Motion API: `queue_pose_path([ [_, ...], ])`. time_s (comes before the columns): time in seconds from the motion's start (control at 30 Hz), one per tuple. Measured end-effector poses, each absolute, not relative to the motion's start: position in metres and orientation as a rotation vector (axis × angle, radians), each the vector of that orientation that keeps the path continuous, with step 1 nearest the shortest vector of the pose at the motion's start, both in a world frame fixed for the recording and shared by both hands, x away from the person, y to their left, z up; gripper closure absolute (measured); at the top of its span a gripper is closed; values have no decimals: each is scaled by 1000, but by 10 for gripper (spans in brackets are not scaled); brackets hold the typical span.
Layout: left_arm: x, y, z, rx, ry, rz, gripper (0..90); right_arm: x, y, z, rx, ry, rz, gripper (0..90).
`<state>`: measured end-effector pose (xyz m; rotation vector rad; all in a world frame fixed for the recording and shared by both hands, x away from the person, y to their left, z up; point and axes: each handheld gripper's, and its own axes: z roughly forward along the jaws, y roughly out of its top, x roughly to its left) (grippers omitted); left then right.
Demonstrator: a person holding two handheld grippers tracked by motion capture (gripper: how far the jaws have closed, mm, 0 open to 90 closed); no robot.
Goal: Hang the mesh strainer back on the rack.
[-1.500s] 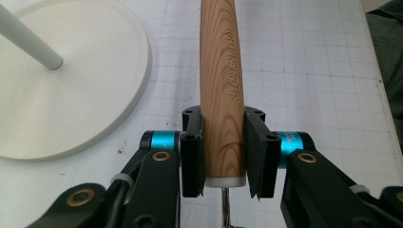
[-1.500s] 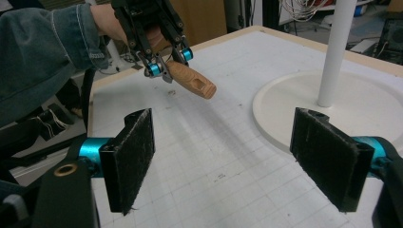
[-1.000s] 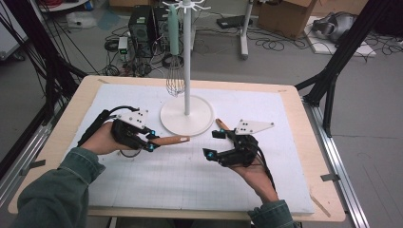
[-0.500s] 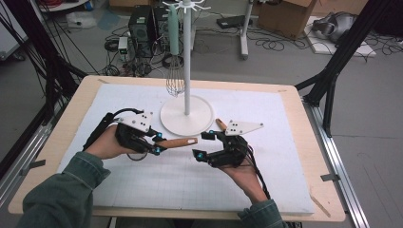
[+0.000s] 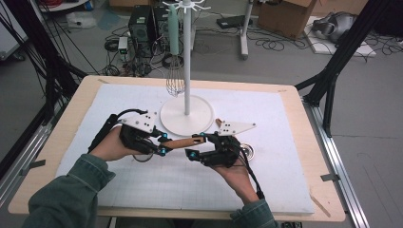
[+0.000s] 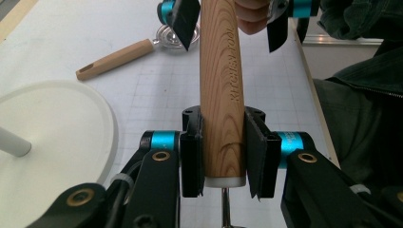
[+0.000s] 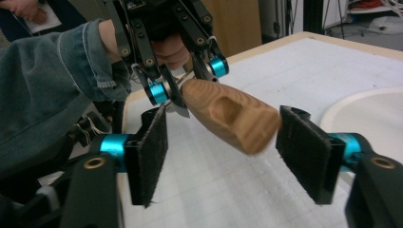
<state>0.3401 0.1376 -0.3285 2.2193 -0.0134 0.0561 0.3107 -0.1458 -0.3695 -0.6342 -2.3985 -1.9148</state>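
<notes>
**Two grippers meet at one wooden handle**

Two hand-held grippers face each other low over a white mat (image 5: 119, 190) on the desk (image 5: 85, 90). The left gripper (image 5: 159, 142) has its fingers clenched on a wooden handle (image 5: 183, 142), gripping it near the end where a thin metal stem comes out. The handle points level toward the right gripper (image 5: 195, 146). Its free end, with an oval hanging hole, sits between the right gripper's fingers (image 7: 151, 156), which have just been closing but stand apart from the wood, gaps showing on both sides.

Just behind the grippers stands a white stand with a round base (image 5: 187, 115) and an upright pole (image 5: 187, 57). A wire whisk (image 5: 175, 78) hangs from hooks at its top. A second wooden-handled utensil (image 6: 119, 58) lies on the mat beyond the right gripper, its metal head (image 5: 247, 151) beside that hand. The base lies close to the handle, on its far side, not touching.

Beyond the desk the floor holds cables, a dark box (image 5: 142, 21) and cardboard boxes (image 5: 280, 14).
</notes>
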Motion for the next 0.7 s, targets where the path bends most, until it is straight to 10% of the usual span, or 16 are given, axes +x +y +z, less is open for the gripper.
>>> queue_pose_path([
  [0.7,339,125,-329,2184,-2,55,704,316,-145,-370,-615,-2242,-1986,677],
])
